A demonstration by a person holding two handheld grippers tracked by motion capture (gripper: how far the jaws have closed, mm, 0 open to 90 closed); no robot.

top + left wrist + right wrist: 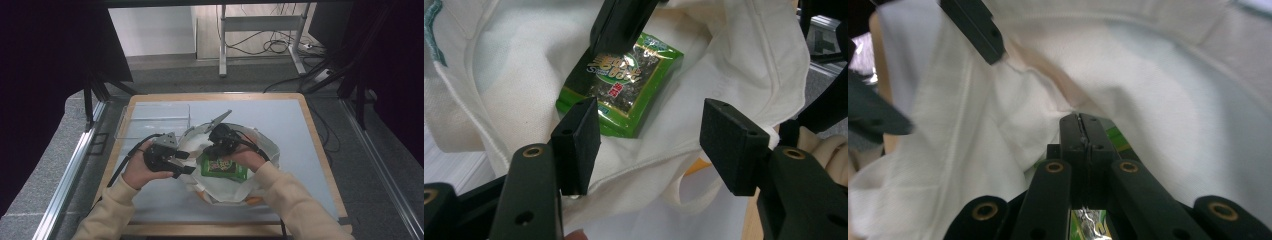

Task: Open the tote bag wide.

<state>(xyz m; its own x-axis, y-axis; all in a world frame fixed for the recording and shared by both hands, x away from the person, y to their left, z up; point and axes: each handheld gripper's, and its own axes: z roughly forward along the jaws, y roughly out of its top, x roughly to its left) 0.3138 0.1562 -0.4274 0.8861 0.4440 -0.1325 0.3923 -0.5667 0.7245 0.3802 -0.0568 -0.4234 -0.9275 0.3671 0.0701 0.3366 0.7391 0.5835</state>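
A person's two hand-held grippers work at the mouth of a white cloth bag (260, 150) lying on the worktop (290, 120), with a green snack packet (223, 168) resting on the white cloth inside the bag's opening. The right gripper (1081, 131) has its fingers pressed fully together on the edge of the packet, whose green and foil surface shows beneath and beside the closed pads in the right gripper view; the left gripper (649, 132) holds its fingers apart with nothing clamped between them, poised over a fold of the bag's rim just in front of the packet. The step in hand appears to be seating the packet in the bag. To do it well, the right gripper should carry the packet deeper past the rim before letting go, keeping it flat so its corners do not snag the cloth, while the left gripper takes the near edge of the bag and lifts it to keep the mouth wide. A clear plastic tray (155, 120) stands apart on the worktop behind the left gripper. In the high view the right gripper's body covers the top of the packet, so the exact grip point is judged from the gripper views. How deep the bag runs cannot be made out, the packet's printed lettering is too small to read, and an orange patch (252, 201) at the bag's near edge is largely covered by cloth and unidentifiable.
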